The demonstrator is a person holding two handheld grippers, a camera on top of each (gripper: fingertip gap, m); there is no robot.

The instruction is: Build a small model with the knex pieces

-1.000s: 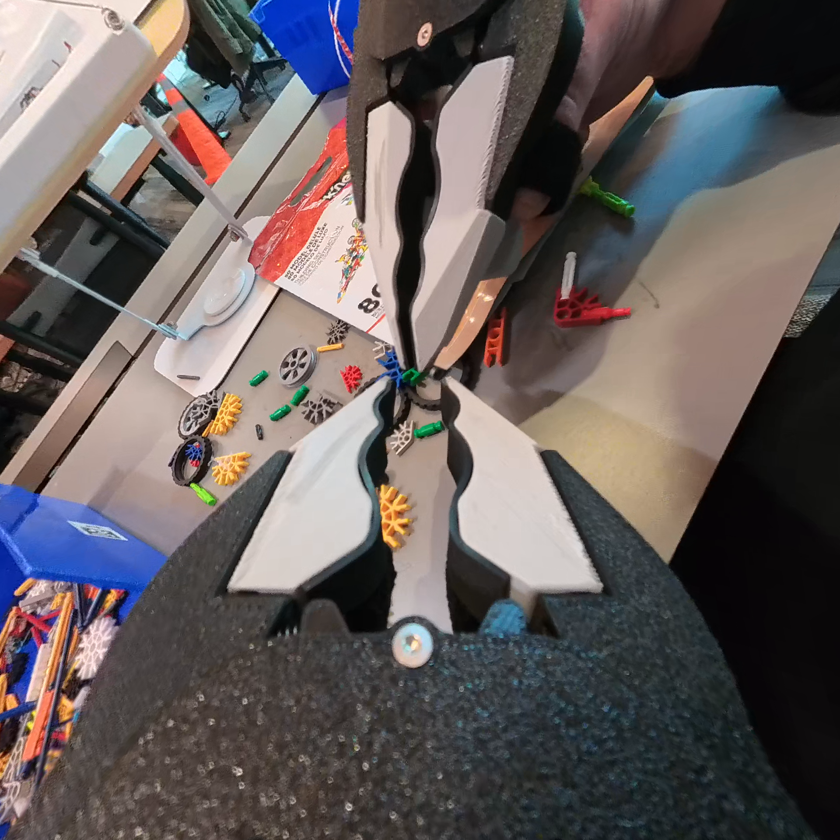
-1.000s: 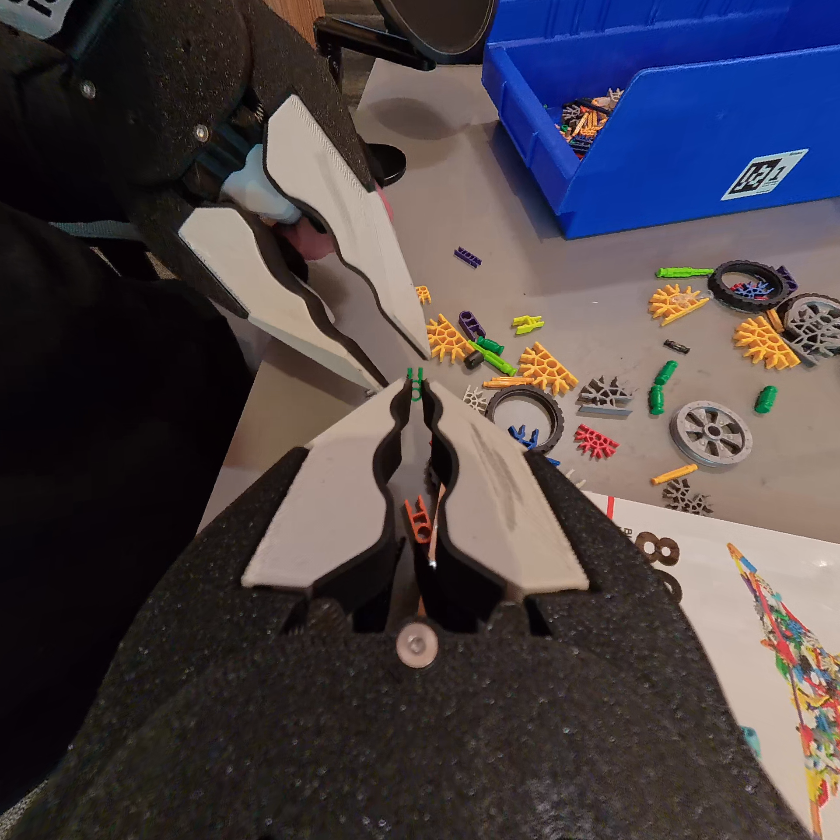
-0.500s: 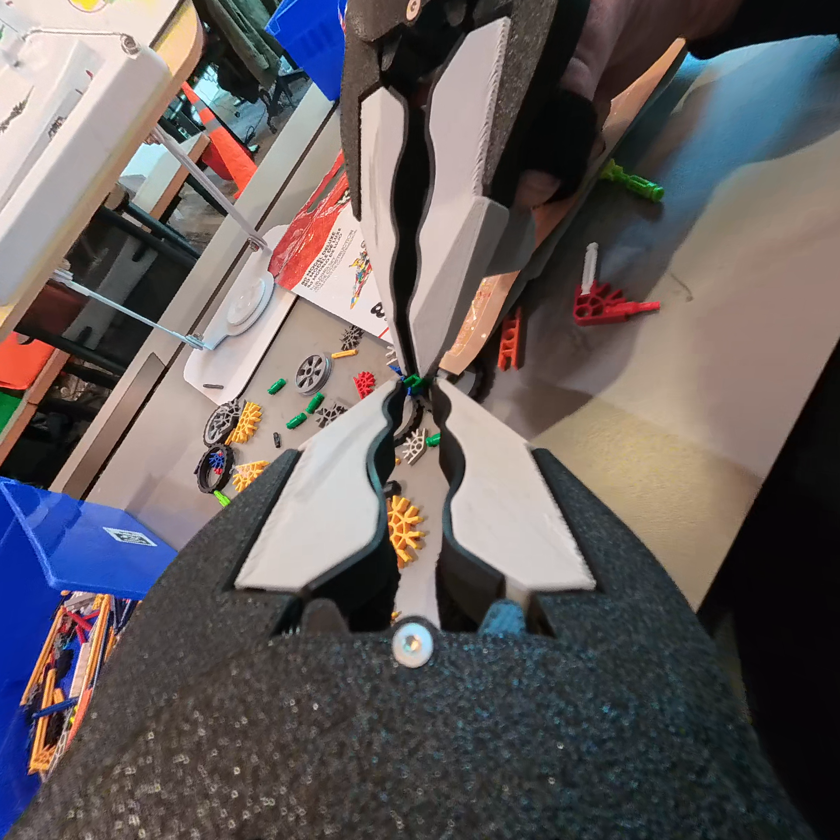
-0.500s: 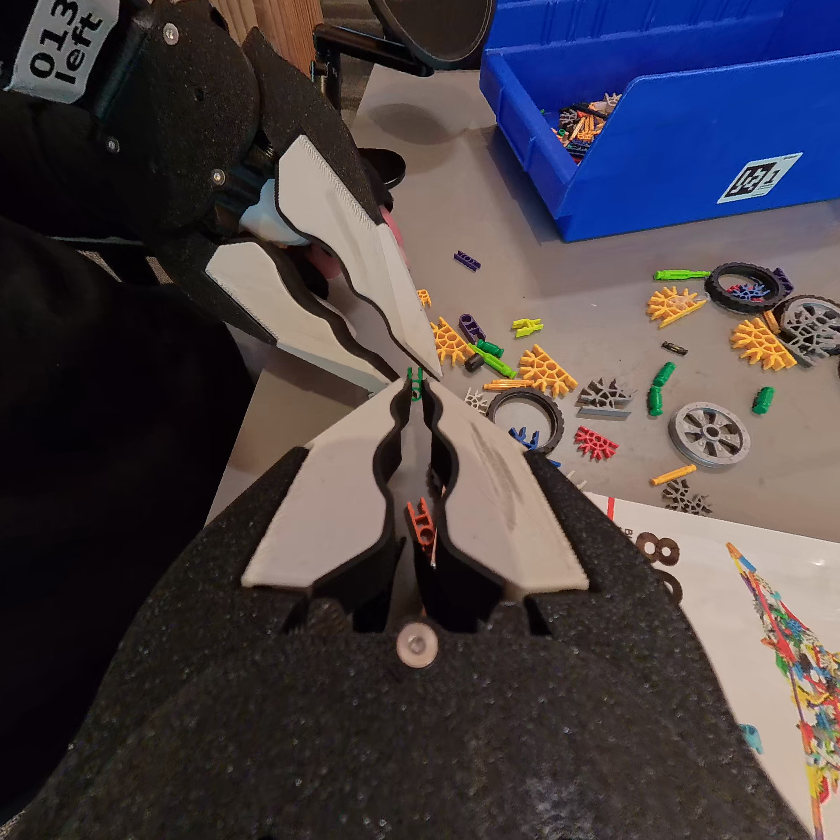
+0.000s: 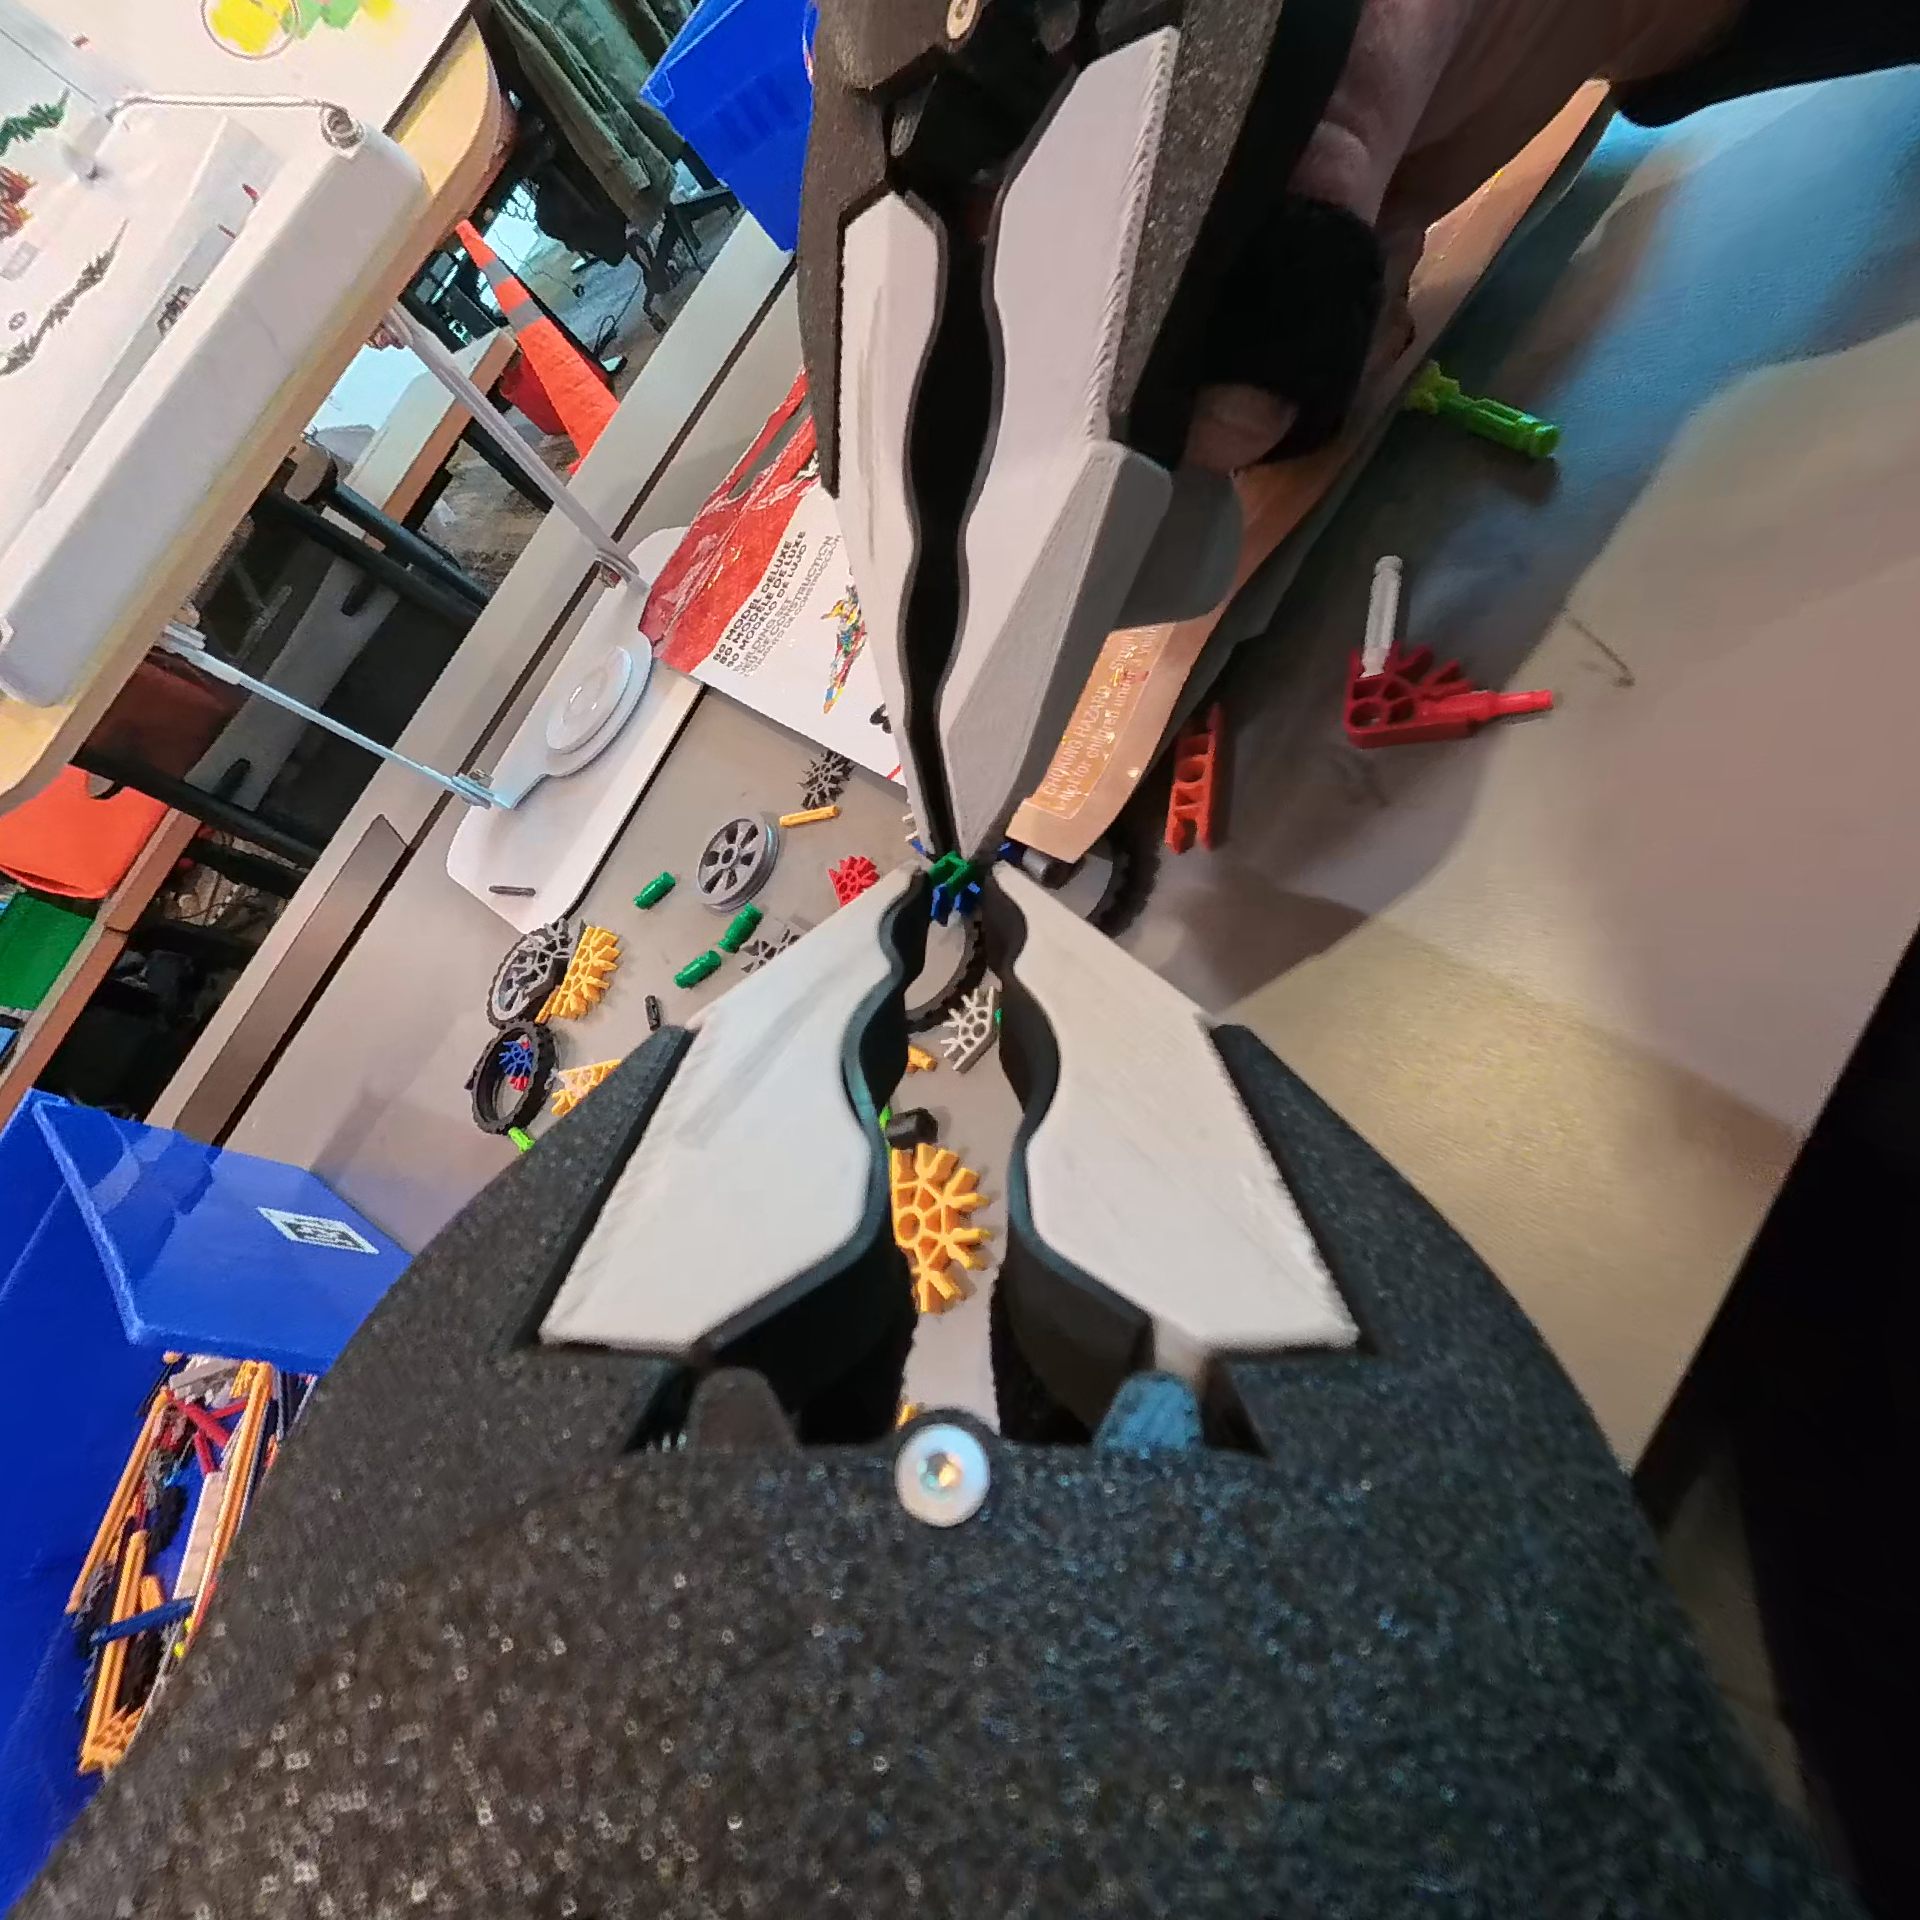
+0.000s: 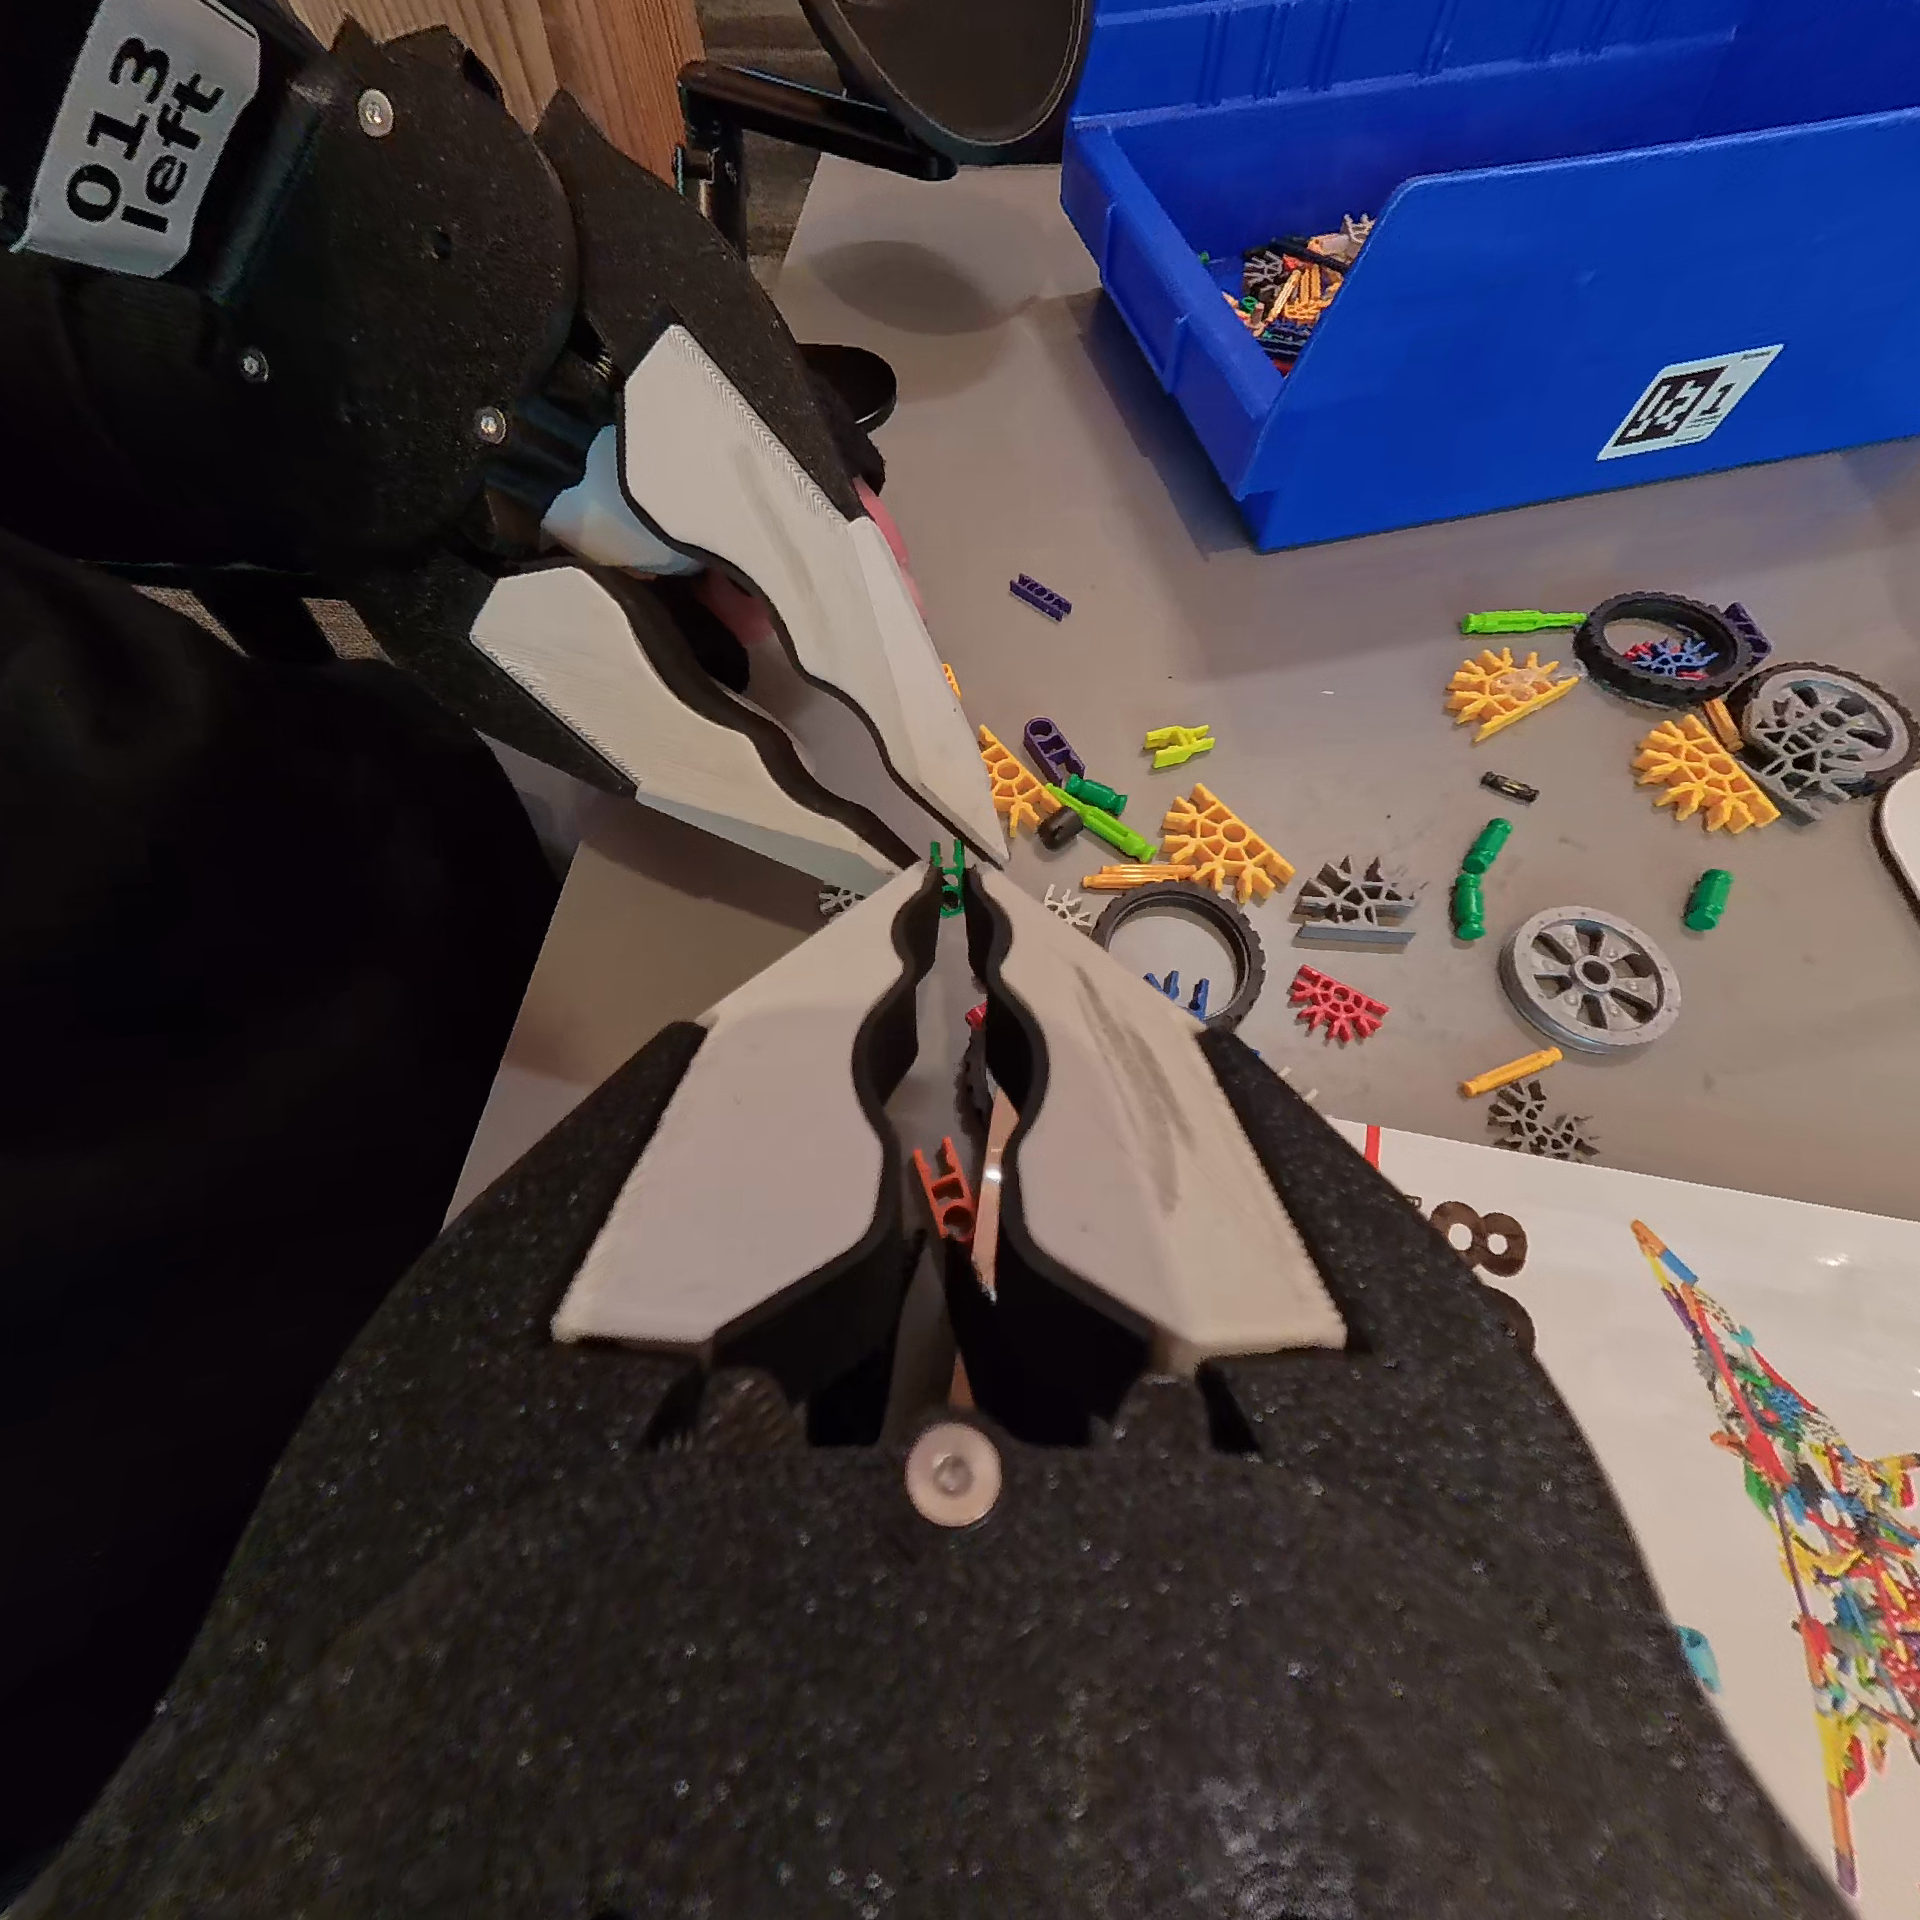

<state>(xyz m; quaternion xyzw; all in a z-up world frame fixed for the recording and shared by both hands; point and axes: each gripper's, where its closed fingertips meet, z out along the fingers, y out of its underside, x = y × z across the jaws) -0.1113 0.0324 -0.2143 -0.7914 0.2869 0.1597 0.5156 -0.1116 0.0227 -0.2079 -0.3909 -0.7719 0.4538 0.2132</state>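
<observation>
A small green clip piece hangs in the air between both grippers, above a grey table. My right gripper is shut on it; in the left wrist view it comes down from the top. My left gripper meets it tip to tip, and its jaws have closed in on the same green piece from the other side. In the right wrist view the left gripper reaches in from the upper left.
Loose parts lie under the tips: a black tyre, yellow connectors, a grey wheel, a red connector. A blue parts bin stands behind. A printed booklet lies beside them. The table edge is close. My left and right fingertips are right by each other. The grey wheel is about equally far from each gripper, around 15 cm. It is also in sight in the left wrist view.
My left jaws narrowed from clearly apart to close around the green piece, then stayed at that gap. The right gripper kept hold of the piece. Both tips stayed together.
</observation>
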